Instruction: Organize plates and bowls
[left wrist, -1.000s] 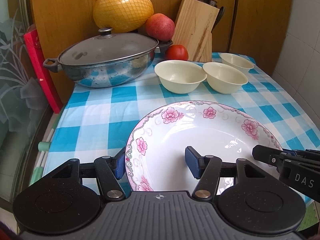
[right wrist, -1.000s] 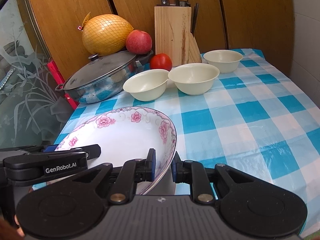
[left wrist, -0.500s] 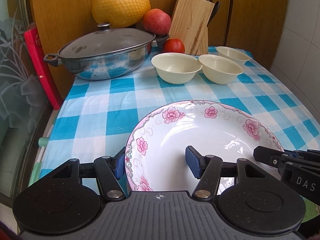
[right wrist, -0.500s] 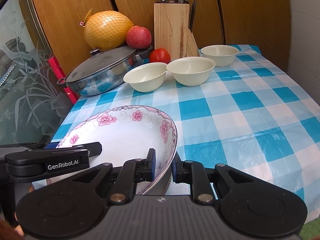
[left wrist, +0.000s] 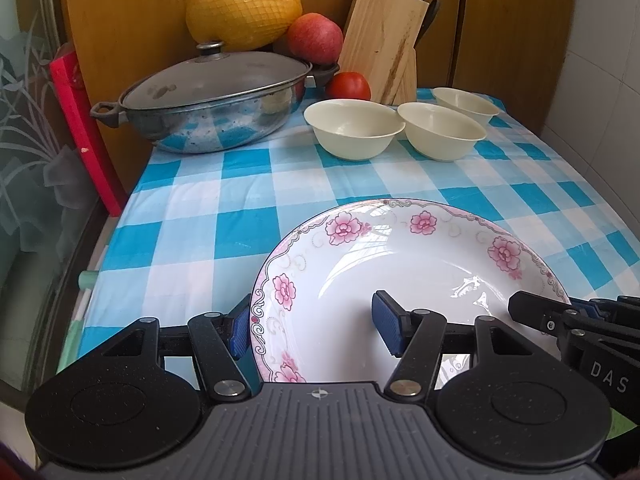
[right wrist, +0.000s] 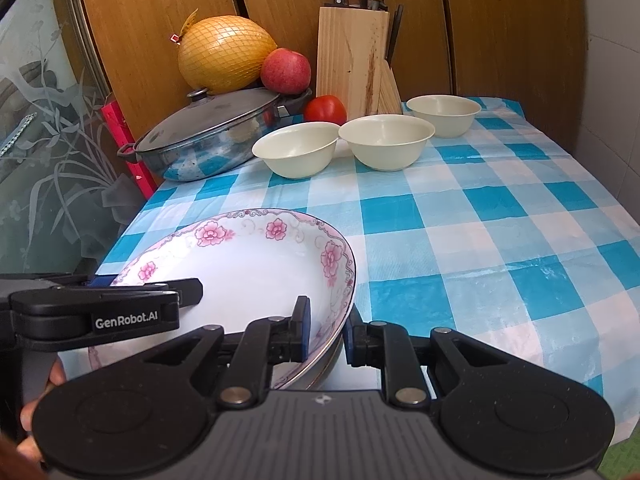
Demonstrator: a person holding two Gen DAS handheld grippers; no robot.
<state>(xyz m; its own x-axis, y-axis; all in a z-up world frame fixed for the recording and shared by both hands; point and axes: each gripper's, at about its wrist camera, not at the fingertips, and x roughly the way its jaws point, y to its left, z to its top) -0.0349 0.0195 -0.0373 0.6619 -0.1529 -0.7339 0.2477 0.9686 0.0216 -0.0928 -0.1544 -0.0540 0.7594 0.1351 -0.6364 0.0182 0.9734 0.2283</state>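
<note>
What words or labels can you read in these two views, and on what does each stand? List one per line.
"GenRobot.AI": side of the left claw, seen from the right wrist.
"DAS": side of the right claw, seen from the left wrist; cut off by the frame edge.
Red tag on the netted pomelo: too small to read.

Both wrist views look down and forward, close over the plate [left wrist: 400,280], sharing bowls [right wrist: 298,156] in the upper frame.

You can read "GenRobot.AI" on the left gripper [right wrist: 96,312] at lower left; "DAS" on the right gripper [left wrist: 592,364] at lower right.
</note>
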